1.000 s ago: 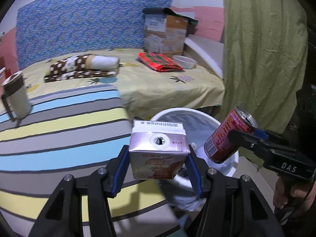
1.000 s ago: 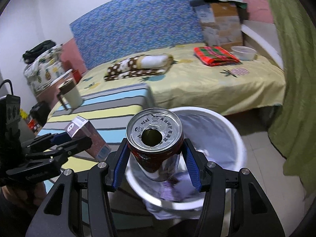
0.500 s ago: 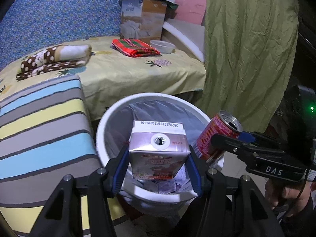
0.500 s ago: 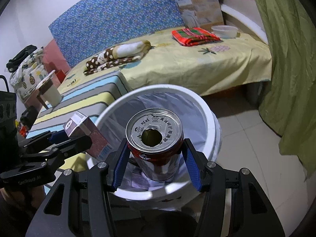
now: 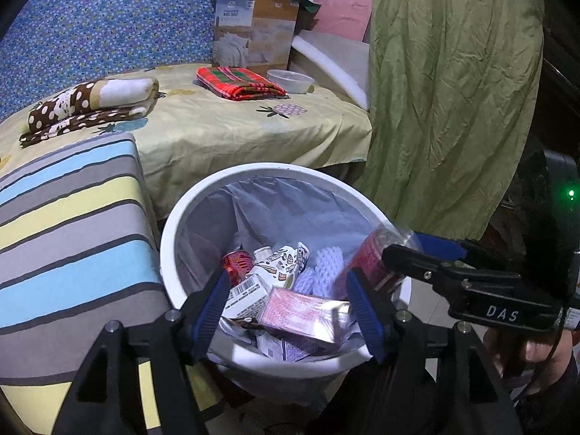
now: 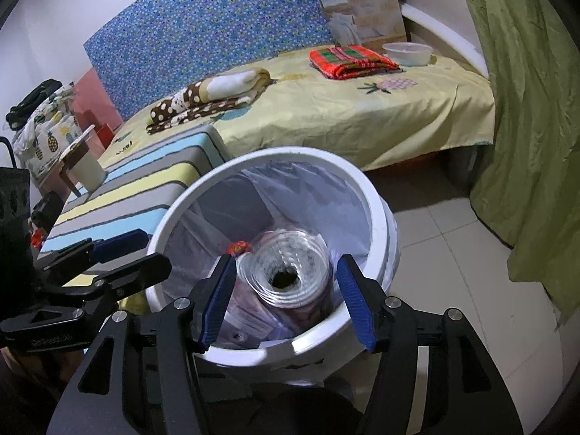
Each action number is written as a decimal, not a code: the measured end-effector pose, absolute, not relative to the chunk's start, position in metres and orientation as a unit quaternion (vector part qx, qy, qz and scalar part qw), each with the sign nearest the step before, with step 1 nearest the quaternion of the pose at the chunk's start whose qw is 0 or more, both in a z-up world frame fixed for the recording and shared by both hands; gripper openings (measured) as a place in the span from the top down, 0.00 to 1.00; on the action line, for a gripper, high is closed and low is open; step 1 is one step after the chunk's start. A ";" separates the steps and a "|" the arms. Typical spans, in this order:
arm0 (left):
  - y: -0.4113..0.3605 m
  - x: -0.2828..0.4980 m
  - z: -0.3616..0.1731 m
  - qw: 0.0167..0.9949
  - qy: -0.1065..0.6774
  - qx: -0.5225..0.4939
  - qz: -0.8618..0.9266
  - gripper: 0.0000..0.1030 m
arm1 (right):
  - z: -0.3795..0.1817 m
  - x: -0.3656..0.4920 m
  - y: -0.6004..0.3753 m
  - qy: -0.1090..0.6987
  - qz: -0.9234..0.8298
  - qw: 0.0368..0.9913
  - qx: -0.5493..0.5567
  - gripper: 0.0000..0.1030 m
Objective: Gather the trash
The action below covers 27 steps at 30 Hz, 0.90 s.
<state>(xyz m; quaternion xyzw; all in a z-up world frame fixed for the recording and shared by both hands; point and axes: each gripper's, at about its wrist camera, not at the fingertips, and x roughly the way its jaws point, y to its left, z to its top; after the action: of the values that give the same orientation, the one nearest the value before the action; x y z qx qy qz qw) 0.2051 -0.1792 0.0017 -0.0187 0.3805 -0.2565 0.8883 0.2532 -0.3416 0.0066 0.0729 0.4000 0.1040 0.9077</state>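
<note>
left hand-held gripper (image 5: 290, 308): spread apart over bin, gripping nothing | right hand-held gripper (image 6: 286, 297): spread apart, can (image 6: 290, 275) blurred between pads, contact unclear | carton (image 5: 304, 313): lying on trash inside white bin (image 5: 174, 224) | bin beside striped tabletop (image 5: 65, 224), bed (image 5: 235, 127) beyond
</note>
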 end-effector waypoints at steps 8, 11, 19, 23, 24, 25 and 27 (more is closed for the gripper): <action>-0.160 0.192 0.010 0.897 0.370 -0.029 -0.238 0.33 | 0.022 0.243 -0.335 0.382 0.106 0.916 0.062 0.41; -0.153 0.183 0.013 0.902 0.366 -0.028 -0.228 0.33 | 0.025 0.239 -0.328 0.376 0.111 0.918 0.055 0.41; -0.134 0.157 0.023 0.914 0.349 -0.030 -0.203 0.33 | 0.032 0.223 -0.306 0.366 0.124 0.921 0.044 0.41; -0.123 0.145 0.027 0.920 0.342 -0.032 -0.187 0.33 | 0.034 0.213 -0.295 0.362 0.133 0.922 0.033 0.41; -0.120 0.142 0.028 0.922 0.340 -0.032 -0.183 0.33 | 0.035 0.210 -0.291 0.361 0.136 0.922 0.030 0.41; -0.117 0.138 0.028 0.923 0.339 -0.033 -0.179 0.33 | 0.035 0.208 -0.289 0.360 0.139 0.922 0.028 0.41; -0.111 0.130 0.028 0.926 0.336 -0.033 -0.170 0.33 | 0.035 0.203 -0.284 0.358 0.142 0.923 0.021 0.41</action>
<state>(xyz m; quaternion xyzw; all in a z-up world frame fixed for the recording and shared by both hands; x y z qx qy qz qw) 0.1304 -0.1110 0.0282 -0.0334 0.3356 -0.1702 0.9259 0.2031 -0.2835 0.0349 0.0207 0.3576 0.1422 0.9228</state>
